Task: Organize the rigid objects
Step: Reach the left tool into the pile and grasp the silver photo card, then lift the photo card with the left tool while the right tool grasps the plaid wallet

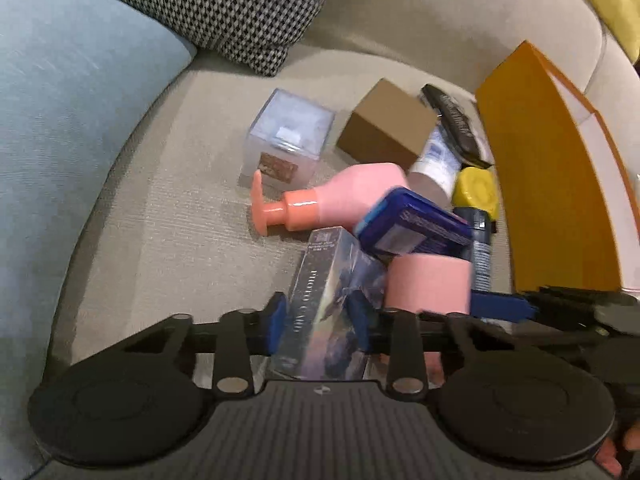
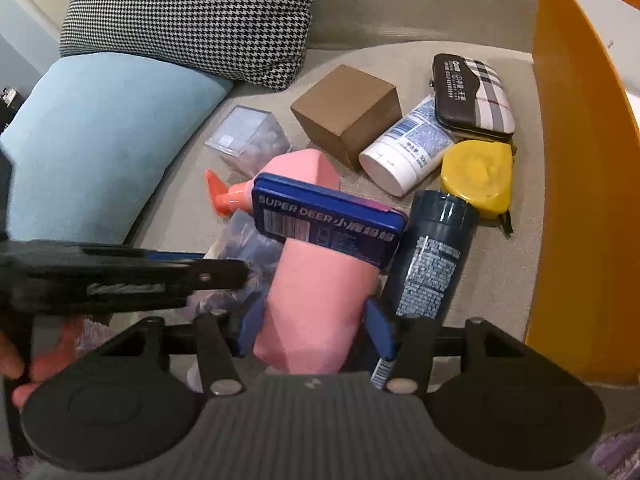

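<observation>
looking down my left wrist camera, i see the left gripper (image 1: 320, 320) with its blue pads on either side of a glossy card box (image 1: 324, 300) that lies lengthwise between them on the sofa seat (image 1: 160, 220). the jaws are clamped on the box, a pad pressed to each long side.

through the right wrist camera, the right gripper (image 2: 314, 328) has its jaws wide, and the base of the pink pump bottle (image 2: 316, 280) fills the gap. both blue pads sit at the bottle's flanks; i cannot tell whether they press it or only stand beside it. the bottle lies on its side, its orange pump head pointing toward 11 o'clock. a blue tin (image 2: 328, 220) rests tilted across the bottle's middle. a dark can (image 2: 432, 256) lies just beside the bottle at 3 o'clock.

beyond, at 12 o'clock, sit a brown carton (image 2: 348, 112) and a clear cube box (image 2: 248, 140). toward 1 o'clock lie a white tube (image 2: 408, 144), a yellow tape measure (image 2: 476, 176) and a plaid case (image 2: 476, 92). an orange bin wall (image 2: 580, 160) stands at 3 o'clock. a blue cushion (image 2: 100, 140) and a houndstooth pillow (image 2: 192, 12) lie at 10 and 11 o'clock.
</observation>
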`<state>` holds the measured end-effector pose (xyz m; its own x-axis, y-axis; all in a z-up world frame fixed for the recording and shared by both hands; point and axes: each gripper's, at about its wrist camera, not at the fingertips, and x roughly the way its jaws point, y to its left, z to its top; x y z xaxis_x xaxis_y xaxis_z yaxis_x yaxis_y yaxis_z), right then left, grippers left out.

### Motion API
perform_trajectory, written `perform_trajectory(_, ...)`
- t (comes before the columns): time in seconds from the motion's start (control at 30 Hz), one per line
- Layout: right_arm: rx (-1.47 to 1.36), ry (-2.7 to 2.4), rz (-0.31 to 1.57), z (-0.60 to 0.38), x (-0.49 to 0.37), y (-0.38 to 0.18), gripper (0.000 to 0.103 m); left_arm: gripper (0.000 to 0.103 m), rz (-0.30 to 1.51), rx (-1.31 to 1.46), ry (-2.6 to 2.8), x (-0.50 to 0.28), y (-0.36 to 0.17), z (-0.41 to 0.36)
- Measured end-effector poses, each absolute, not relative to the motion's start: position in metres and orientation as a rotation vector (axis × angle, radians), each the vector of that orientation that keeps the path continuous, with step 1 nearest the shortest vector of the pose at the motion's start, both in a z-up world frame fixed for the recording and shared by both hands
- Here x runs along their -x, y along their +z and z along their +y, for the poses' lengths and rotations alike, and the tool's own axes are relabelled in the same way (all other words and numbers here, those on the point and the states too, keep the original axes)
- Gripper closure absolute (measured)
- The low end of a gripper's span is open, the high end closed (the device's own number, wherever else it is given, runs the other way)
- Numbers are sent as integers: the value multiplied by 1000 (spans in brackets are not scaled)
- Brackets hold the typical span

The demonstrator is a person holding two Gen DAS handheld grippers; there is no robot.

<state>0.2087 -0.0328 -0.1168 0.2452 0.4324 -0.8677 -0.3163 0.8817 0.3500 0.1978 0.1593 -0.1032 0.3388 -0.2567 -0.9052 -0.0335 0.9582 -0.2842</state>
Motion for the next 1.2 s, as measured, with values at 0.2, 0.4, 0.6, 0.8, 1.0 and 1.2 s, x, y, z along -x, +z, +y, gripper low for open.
perform_trajectory(0.2,-165,517,1222,-41,-211,-120,47,76,1205,312,-154,-186,-99,149)
perform_trajectory(0.4,-213,530,1238,-47,-213,-123,46,72,1212,369,-148,-195,-112,149)
perform_trajectory(0.6,-270,541,1249,-48,-215,-130,45,73,1200,400,-140,-191,-114,153)
perform_trajectory(0.8,-285,551,1235,-46,-213,-133,45,76,1184,424,-123,-187,-111,156)
perform_trajectory(1.0,-304,588,1187,-54,-203,-116,45,78,1144,437,-102,-175,-96,154)
perform_trajectory(1.2,-281,647,1088,-61,-193,-79,46,78,1073,443,-76,-154,-69,150)
